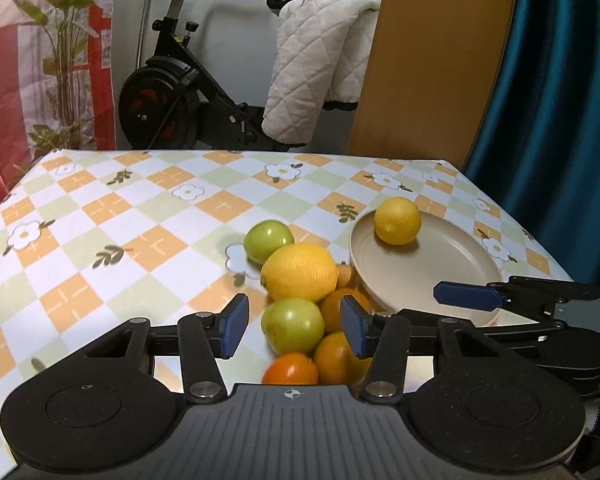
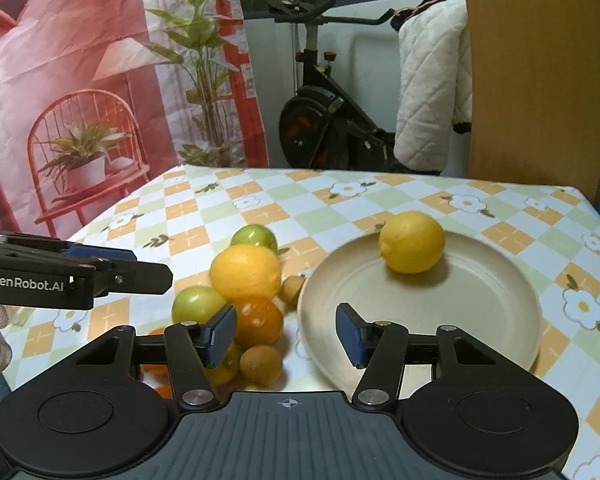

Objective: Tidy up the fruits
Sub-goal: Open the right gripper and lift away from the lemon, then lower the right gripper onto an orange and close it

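Observation:
A beige plate (image 1: 440, 272) (image 2: 480, 300) holds one lemon (image 1: 397, 221) (image 2: 412, 242) near its far rim. Left of the plate lies a pile of fruit: a large lemon (image 1: 299, 272) (image 2: 245, 271), two green fruits (image 1: 268, 240) (image 1: 292, 325), several oranges (image 1: 338, 356) (image 2: 258, 320) and a brown fruit (image 2: 261, 364). My left gripper (image 1: 295, 326) hovers open over the pile, with the nearer green fruit showing between its pads, untouched. My right gripper (image 2: 286, 332) is open above the gap between pile and plate, with nothing between its pads.
The table (image 1: 120, 220) wears a checked flower-print cloth. Beyond its far edge stand an exercise bike (image 1: 172, 92), a white quilted blanket (image 1: 316, 68), a wooden panel (image 1: 432, 60) and a red printed backdrop (image 2: 80, 80). A finger (image 1: 464, 294) of my right gripper crosses the plate's near rim.

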